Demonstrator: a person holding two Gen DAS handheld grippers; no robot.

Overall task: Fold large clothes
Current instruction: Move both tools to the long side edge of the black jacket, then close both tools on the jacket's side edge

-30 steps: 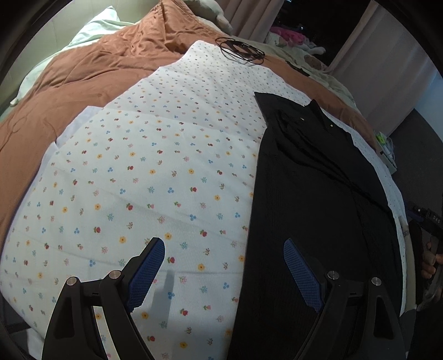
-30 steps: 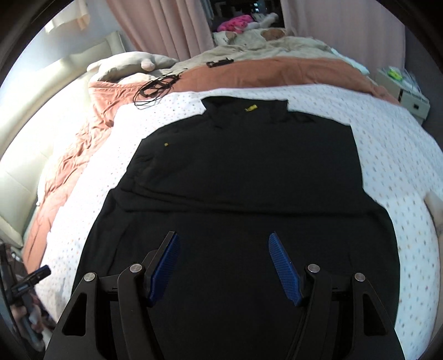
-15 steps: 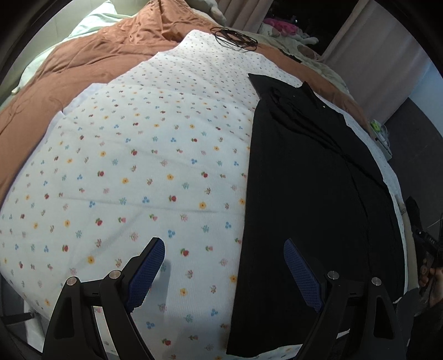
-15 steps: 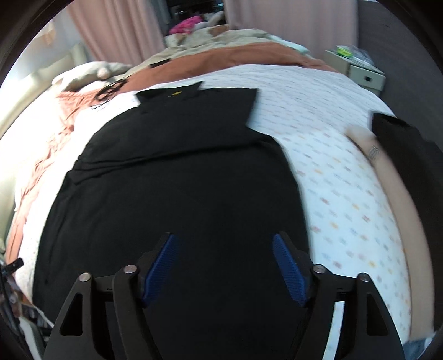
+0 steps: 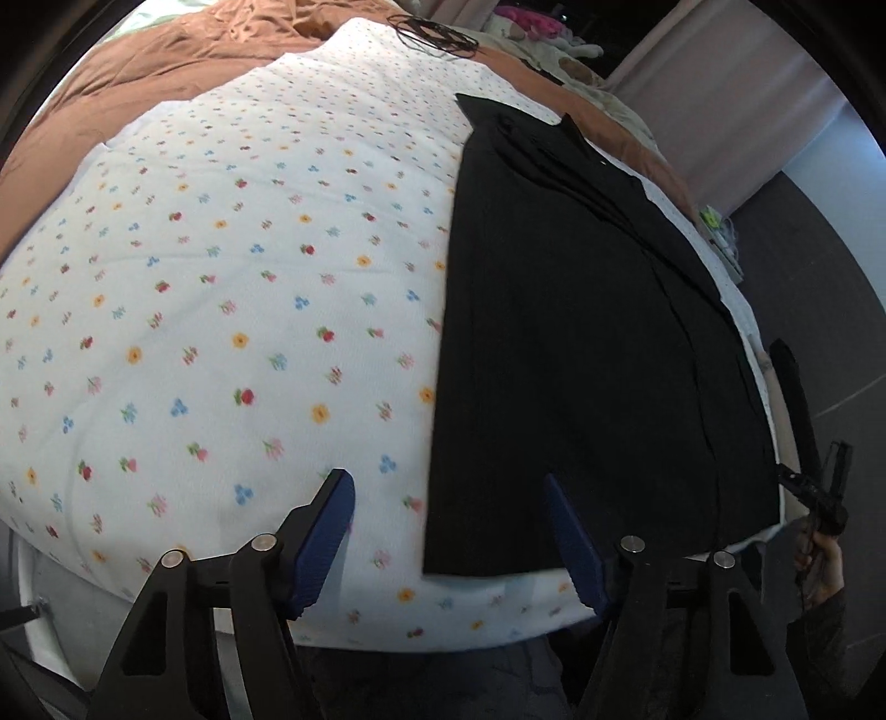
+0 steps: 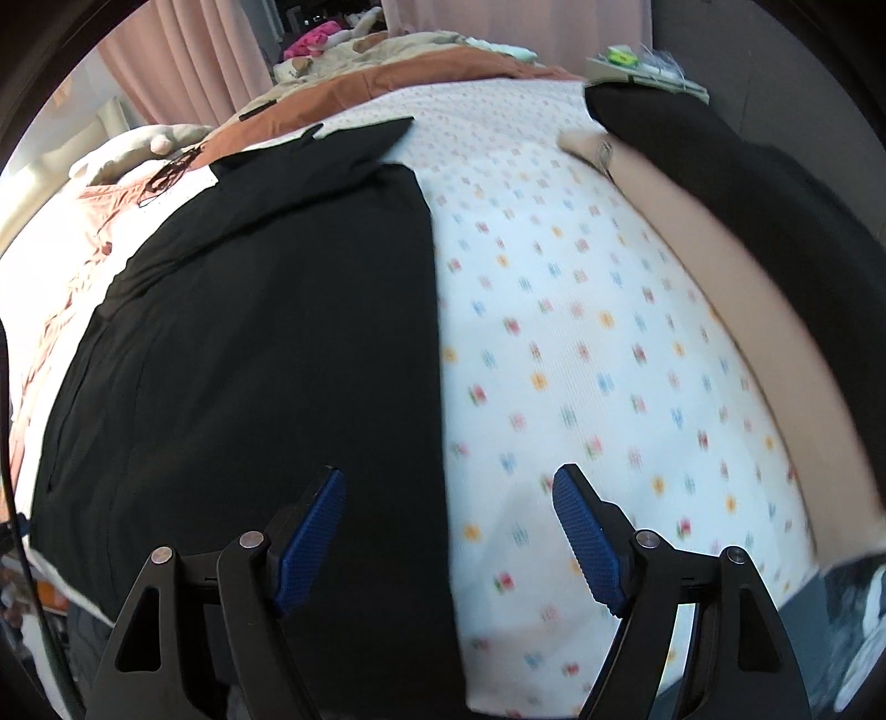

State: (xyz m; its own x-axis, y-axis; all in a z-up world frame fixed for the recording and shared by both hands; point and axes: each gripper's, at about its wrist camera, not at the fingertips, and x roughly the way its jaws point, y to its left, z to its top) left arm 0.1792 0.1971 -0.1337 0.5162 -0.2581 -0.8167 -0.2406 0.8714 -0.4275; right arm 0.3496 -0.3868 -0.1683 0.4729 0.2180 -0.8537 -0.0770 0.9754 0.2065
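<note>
A large black garment (image 5: 581, 343) lies flat on the flowered sheet (image 5: 232, 288), collar at the far end. My left gripper (image 5: 451, 531) hovers over its near left hem corner. The jaws are closing with that corner below the gap, and the blue pads do not touch the cloth. In the right wrist view the garment (image 6: 249, 343) fills the left half. Its straight right edge runs down between the fingers of my right gripper (image 6: 448, 526), which is open and holds nothing.
A brown duvet (image 5: 166, 61) covers the far side of the bed, with a coil of black cable (image 5: 432, 36) on the sheet. A beige strip (image 6: 736, 310) and dark cloth (image 6: 775, 194) lie along the right edge. Curtains and a cluttered bedside stand (image 6: 637, 61) are beyond.
The left gripper has come down toward the near hem corner and its jaws have narrowed. The right gripper has swung from over the garment's middle to its right edge.
</note>
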